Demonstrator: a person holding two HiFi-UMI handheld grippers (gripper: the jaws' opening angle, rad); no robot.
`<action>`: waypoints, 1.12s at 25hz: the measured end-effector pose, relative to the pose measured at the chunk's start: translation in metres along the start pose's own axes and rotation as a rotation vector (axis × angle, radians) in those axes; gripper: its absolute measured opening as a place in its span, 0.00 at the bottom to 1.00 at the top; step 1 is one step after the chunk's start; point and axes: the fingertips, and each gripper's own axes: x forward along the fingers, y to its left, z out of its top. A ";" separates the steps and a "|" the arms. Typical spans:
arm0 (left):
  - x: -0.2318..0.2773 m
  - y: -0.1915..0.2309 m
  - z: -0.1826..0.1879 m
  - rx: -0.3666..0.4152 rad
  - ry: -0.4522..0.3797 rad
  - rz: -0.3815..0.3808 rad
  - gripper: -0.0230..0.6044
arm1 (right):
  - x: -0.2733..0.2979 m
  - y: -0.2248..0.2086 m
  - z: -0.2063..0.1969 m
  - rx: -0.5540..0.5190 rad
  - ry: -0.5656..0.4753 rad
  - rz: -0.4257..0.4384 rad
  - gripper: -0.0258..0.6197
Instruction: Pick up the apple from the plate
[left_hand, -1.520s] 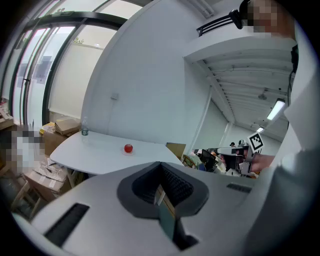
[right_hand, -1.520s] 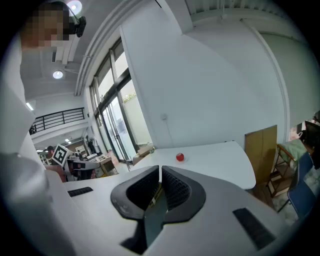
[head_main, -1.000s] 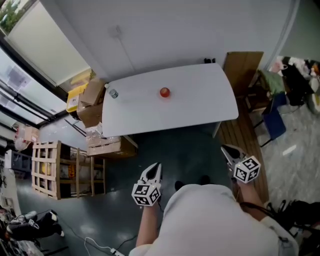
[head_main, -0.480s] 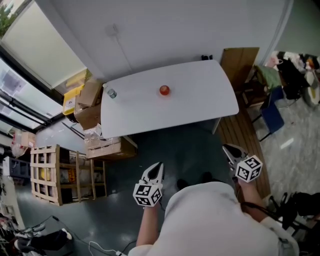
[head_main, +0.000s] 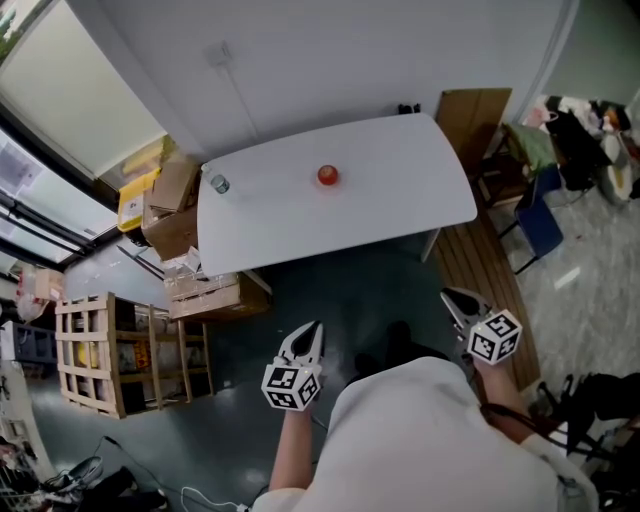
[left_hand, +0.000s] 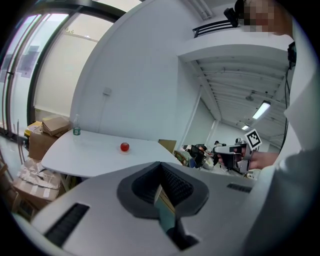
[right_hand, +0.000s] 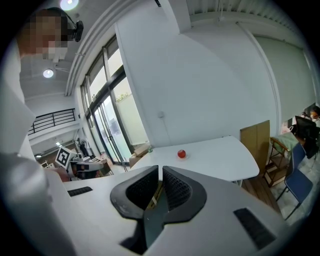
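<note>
A red apple (head_main: 327, 176) rests on a small plate near the middle of the white table (head_main: 400, 195), far ahead of me. The apple (left_hand: 124, 147) looks small and distant in the left gripper view, and the apple (right_hand: 181, 154) is just as far off in the right gripper view. My left gripper (head_main: 310, 330) hangs over the dark floor well short of the table, jaws together with nothing between them. My right gripper (head_main: 455, 297) is off to the right, short of the table's near right corner, also shut and empty.
A small bottle (head_main: 219, 184) stands at the table's left end. Cardboard boxes (head_main: 172, 210) pile up left of the table, with a wooden crate rack (head_main: 110, 350) nearer me. A brown board (head_main: 470, 115), a blue chair (head_main: 540, 225) and clutter stand to the right.
The whole head view has shifted slightly as I step toward the table. Both grippers keep their places beside my body and stay shut.
</note>
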 end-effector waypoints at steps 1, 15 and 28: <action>0.001 0.001 0.001 -0.002 -0.002 0.001 0.04 | 0.001 -0.001 0.001 0.000 0.002 0.002 0.11; 0.046 0.028 0.036 -0.029 -0.009 0.073 0.04 | 0.081 -0.035 0.045 0.003 0.021 0.094 0.11; 0.114 0.051 0.081 -0.058 -0.017 0.165 0.04 | 0.171 -0.085 0.096 0.012 0.075 0.248 0.11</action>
